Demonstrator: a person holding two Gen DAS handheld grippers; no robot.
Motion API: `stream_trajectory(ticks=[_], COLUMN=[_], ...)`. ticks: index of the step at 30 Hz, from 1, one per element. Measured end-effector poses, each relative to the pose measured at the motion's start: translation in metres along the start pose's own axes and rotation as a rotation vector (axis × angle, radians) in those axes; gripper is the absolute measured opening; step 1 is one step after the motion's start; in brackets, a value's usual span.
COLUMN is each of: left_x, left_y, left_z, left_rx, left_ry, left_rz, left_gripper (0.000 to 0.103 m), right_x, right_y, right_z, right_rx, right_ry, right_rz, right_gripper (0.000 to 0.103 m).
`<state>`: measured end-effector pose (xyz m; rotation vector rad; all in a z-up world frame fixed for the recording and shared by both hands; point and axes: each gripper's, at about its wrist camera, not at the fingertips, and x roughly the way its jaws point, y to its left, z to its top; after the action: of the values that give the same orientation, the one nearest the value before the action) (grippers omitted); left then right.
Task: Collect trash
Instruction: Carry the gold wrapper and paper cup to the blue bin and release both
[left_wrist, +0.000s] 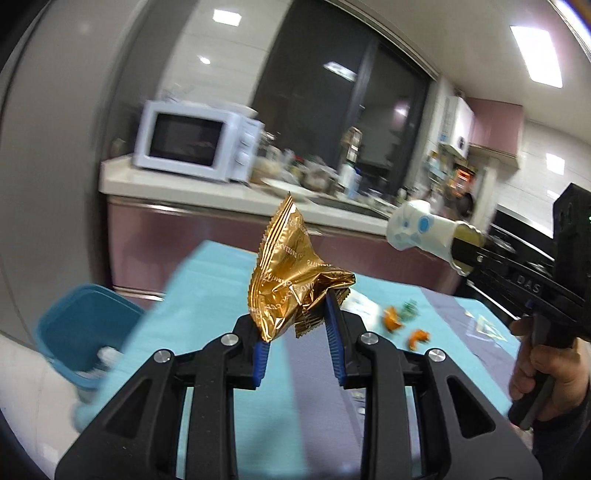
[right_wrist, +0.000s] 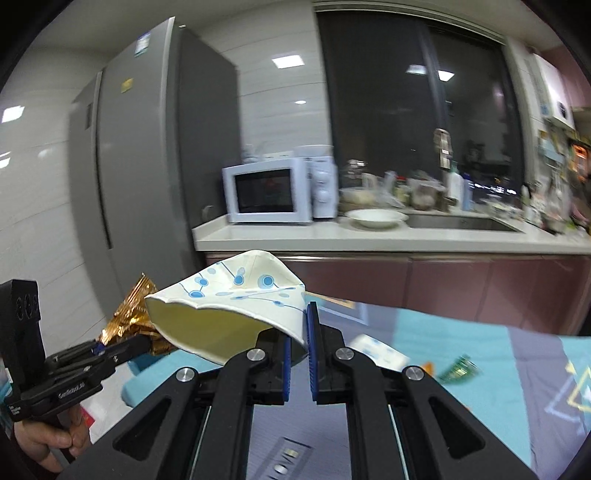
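Note:
My left gripper (left_wrist: 295, 314) is shut on a crumpled gold foil wrapper (left_wrist: 291, 273) and holds it in the air above the table. My right gripper (right_wrist: 299, 332) is shut on the rim of a squashed white paper cup with blue dots (right_wrist: 236, 306), also lifted. The cup (left_wrist: 421, 230) and the right gripper (left_wrist: 465, 254) show at the right of the left wrist view. The wrapper (right_wrist: 129, 317) and the left gripper (right_wrist: 122, 345) show at the left of the right wrist view. A blue bin (left_wrist: 85, 332) stands on the floor left of the table.
The table has a turquoise and grey cloth (left_wrist: 229, 280). On it lie orange scraps (left_wrist: 391, 317), a small green wrapper (right_wrist: 458, 365) and a white packet (right_wrist: 376, 350). Behind are a counter (right_wrist: 332, 232) with a microwave (right_wrist: 269, 188), a bowl (right_wrist: 376, 218), a sink, and a fridge (right_wrist: 147, 158).

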<state>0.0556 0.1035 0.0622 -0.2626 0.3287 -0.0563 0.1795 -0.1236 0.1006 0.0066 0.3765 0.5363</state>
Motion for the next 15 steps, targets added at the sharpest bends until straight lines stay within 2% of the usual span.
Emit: stream_trajectory(ticks=[5, 15], left_x=[-0.028, -0.057], left_y=[0.040, 0.120], left_z=[0.019, 0.048], left_rx=[0.002, 0.008], left_ry=[-0.057, -0.096], left_rz=[0.110, 0.282], left_gripper=[0.027, 0.027], right_x=[0.028, 0.087], right_y=[0.039, 0.120], right_z=[0.017, 0.045], right_rx=[-0.051, -0.162], right_ry=[0.013, 0.076], right_rz=[0.103, 0.270], right_gripper=[0.006, 0.006])
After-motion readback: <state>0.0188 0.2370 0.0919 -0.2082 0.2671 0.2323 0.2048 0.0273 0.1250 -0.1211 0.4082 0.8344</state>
